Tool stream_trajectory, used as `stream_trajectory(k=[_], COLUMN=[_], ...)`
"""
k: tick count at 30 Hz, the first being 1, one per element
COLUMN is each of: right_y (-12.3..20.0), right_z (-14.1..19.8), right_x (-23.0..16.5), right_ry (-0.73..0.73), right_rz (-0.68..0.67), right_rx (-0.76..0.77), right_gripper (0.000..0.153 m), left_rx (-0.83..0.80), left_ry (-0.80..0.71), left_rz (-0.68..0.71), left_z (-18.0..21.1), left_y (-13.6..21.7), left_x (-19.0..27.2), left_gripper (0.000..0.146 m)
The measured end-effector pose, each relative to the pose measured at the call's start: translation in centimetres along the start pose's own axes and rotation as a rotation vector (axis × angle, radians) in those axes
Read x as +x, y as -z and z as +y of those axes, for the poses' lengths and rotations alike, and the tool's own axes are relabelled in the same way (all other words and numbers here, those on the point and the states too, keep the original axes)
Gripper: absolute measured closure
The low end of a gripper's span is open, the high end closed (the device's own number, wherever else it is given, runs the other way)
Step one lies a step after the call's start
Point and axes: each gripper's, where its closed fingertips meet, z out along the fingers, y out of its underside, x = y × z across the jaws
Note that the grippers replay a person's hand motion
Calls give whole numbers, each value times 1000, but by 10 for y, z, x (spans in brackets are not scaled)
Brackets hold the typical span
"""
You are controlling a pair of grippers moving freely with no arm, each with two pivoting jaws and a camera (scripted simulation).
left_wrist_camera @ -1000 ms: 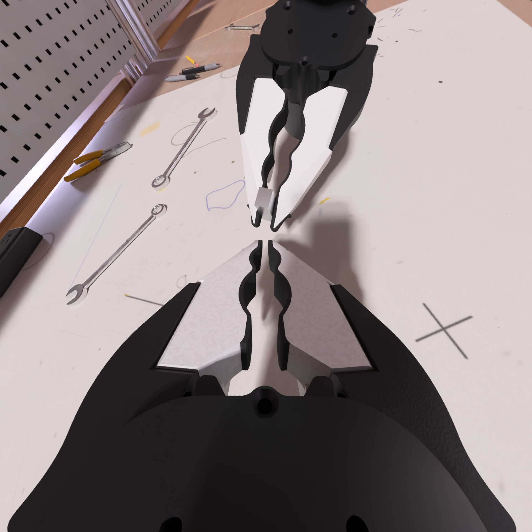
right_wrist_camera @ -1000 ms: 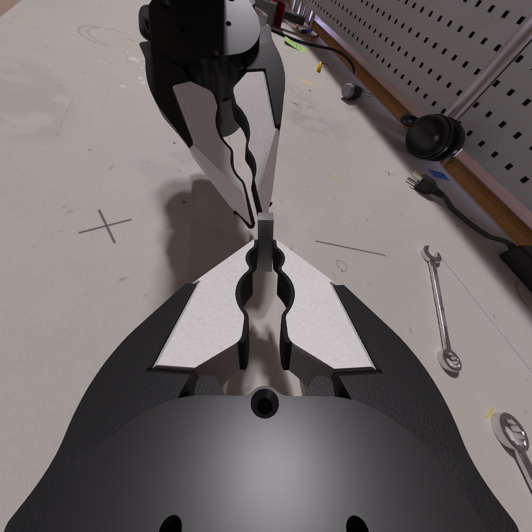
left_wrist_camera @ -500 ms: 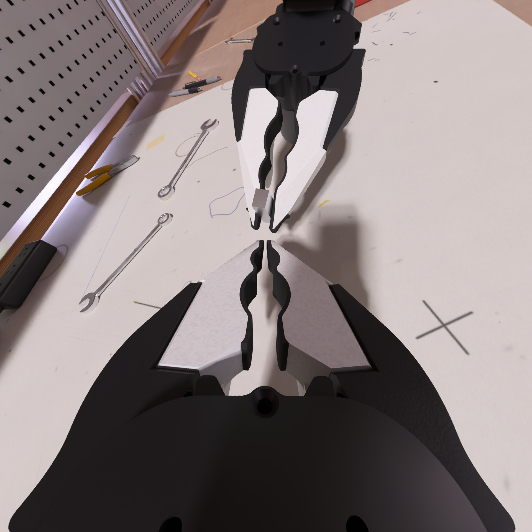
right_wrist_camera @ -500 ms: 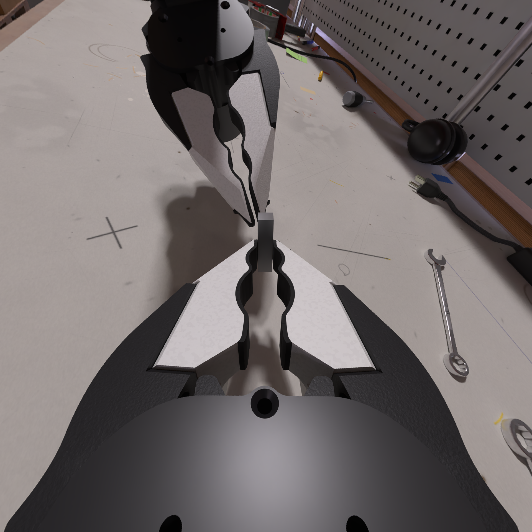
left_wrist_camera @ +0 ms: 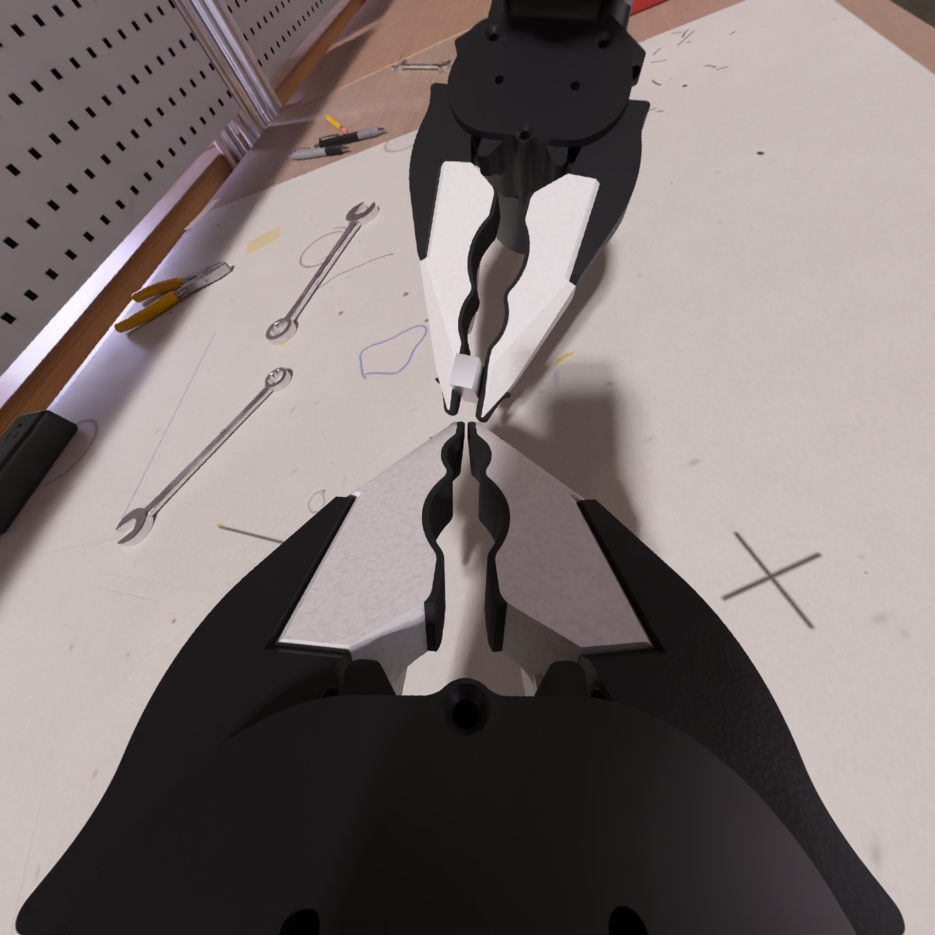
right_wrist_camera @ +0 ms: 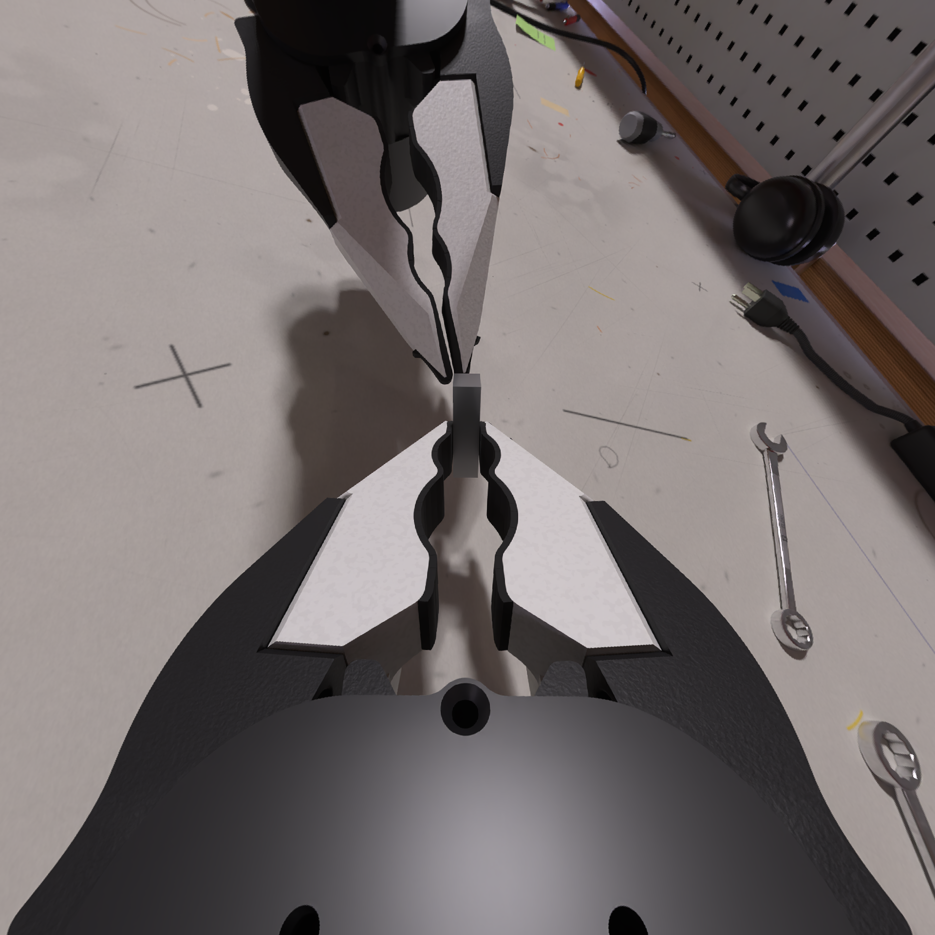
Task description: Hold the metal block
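Above the desk (left_wrist_camera: 759, 303), both grippers meet tip to tip, and each wrist view loses its lower half to its own black housing. At the far edge, the pegboard (left_wrist_camera: 76, 126) is cut off by the frame, as is the black box (left_wrist_camera: 25, 455) beside it. One wrench (right_wrist_camera: 905, 799) runs out of the right wrist view at the bottom corner; a second wrench (right_wrist_camera: 781, 536) lies whole nearer the pegboard.

The right gripper (right_wrist_camera: 465, 430) is clamped on the block (right_wrist_camera: 466, 425), its fingers parted only by the block's width. The block stands upright between the fingertips, its top poking past them; its lower end sits in the finger gap, and whether anything is under it cannot be made out.

The left gripper (left_wrist_camera: 465, 427) is closed with nothing in it, only a thin slit between the fingers. Its tips sit just beyond the block's top; contact cannot be judged. From the left wrist view the block (left_wrist_camera: 465, 377) shows pale, pinched near the right gripper's tips.
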Motion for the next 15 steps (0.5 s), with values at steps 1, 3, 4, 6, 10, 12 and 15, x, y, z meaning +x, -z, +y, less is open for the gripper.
stream_trajectory(k=[1,3,4,6,10,12,15], right_y=[0,-1,-2,-3,-2,-2,-1], right_z=[1,2,4,6,0,8,10], right_x=[0,-1,-2,-3,-5,3,6], right_ry=[2,8,11,20,-11,-5,-51], right_rz=[-2,-6,-9,-9,-28,16,-2], right_rx=[-6,-20,-30,-51,-6,-53,-46], right_gripper=[144,144,144,144,144,144,144], left_rx=[-4,-12,-17,-30,-78,-59,-37], left_ry=[0,4,8,27,32,66,106], left_rz=[1,10,18,35,49,28,13], left_z=[1,3,5,9,16,15,13], left_y=[0,-1,-1,-1,-4,-4,0], left_x=[0,1,2,3,3,-1,-8], left_gripper=[145,145,145,145,146,146,146])
